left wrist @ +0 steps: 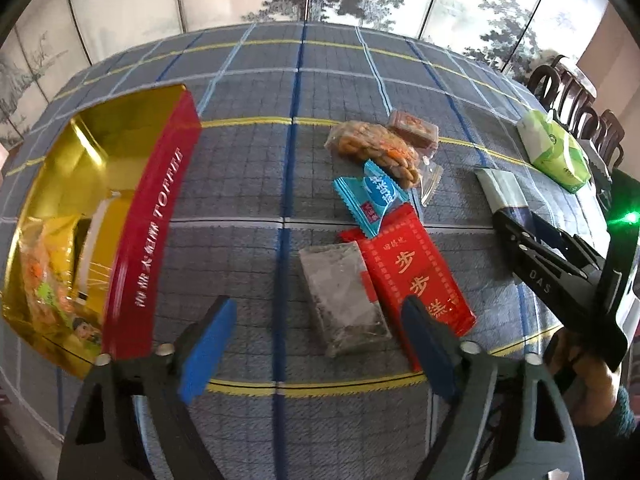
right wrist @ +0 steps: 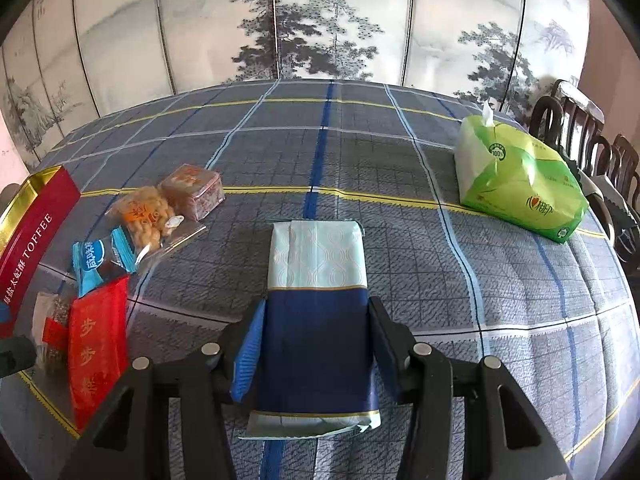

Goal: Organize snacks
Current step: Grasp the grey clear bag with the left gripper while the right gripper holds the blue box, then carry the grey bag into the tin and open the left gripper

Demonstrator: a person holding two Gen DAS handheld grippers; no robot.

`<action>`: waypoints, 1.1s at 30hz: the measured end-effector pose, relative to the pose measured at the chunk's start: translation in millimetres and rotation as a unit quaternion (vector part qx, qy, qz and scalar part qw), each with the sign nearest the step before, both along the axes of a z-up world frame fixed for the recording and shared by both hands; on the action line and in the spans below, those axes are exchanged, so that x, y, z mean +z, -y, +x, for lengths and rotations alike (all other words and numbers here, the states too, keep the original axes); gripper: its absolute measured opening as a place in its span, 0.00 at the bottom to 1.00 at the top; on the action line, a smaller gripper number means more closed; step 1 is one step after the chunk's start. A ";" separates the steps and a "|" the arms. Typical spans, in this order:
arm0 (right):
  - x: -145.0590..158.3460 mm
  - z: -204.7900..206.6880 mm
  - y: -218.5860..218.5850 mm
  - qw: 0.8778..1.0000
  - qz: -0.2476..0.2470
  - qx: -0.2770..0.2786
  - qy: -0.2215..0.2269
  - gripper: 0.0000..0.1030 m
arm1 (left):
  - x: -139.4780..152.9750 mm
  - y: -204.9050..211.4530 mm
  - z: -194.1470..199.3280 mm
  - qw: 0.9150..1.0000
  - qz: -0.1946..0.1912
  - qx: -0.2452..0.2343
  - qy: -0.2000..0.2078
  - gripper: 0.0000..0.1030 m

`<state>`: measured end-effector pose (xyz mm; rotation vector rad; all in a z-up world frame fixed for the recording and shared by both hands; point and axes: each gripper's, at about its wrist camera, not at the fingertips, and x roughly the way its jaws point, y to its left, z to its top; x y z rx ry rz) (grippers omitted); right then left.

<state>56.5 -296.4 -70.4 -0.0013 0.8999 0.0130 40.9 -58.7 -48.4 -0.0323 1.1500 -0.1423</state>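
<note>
Right gripper clamps a navy-and-pale-blue foil packet; left gripper gapes empty over a grey clear-wrapped bar, right of the red-and-gold toffee tin. Risk: its right pad may snag the adjoining red sachet.

Even, soft daylight. Fisheye bending with dark vignette at all corners. Motion blur on red tin at 9 o'clock; green flare, possibly an LED, at 3 o'clock.
</note>
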 end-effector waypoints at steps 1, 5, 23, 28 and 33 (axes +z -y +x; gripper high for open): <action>-0.1 0.2 -0.8 1.000 0.000 0.000 0.000 0.49 | -2.8 0.9 1.7 1.000 0.000 0.002 -0.005 0.66; -0.1 -0.2 -0.6 1.000 0.000 0.000 0.000 0.50 | -10.2 2.5 6.6 1.000 -0.016 0.005 -0.021 0.54; -1.0 1.1 -1.1 1.000 0.000 0.000 0.000 0.51 | -18.0 -3.8 5.4 0.999 -0.015 -0.019 -0.027 0.30; -1.1 1.0 -0.9 1.000 0.000 0.000 0.000 0.51 | -14.1 -3.6 0.1 0.999 -0.010 -0.031 -0.019 0.30; -1.2 1.0 -1.1 1.000 -0.001 0.000 0.000 0.51 | -3.4 -3.1 -7.2 0.999 -0.004 -0.041 -0.002 0.30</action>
